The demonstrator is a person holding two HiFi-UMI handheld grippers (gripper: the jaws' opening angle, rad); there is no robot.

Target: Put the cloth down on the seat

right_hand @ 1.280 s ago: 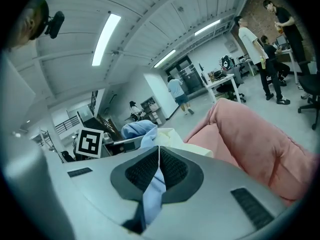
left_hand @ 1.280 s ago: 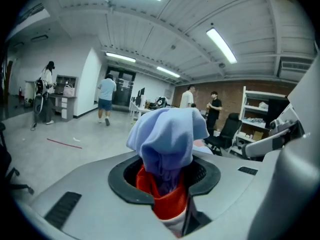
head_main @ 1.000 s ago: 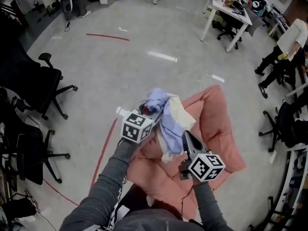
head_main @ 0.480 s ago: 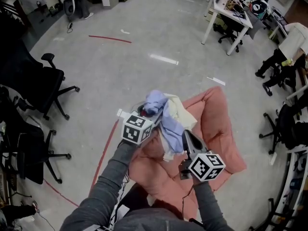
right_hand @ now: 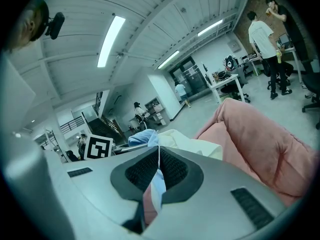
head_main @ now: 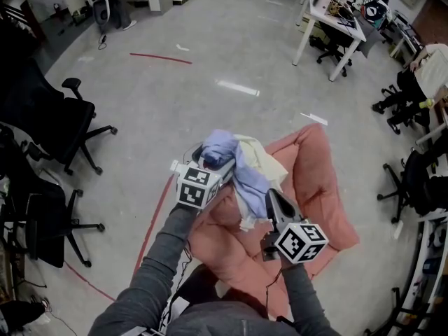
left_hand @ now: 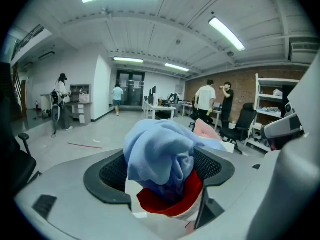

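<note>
Two grippers share one blue and cream cloth, which hangs just over the left part of the pink cushioned seat. The cloth's long axis runs from the left gripper, at its far left end, down to the right gripper, at its near right end. The left gripper's jaws have just been opening and stand wide, with the bunched blue end lying loose between them. The right gripper's jaws are pinched together on a thin fold. The seat lies straight below, and the right gripper is nearer its middle, so the drop probably turns on that grip letting go. No readable writing shows, only the square marker patterns.
</note>
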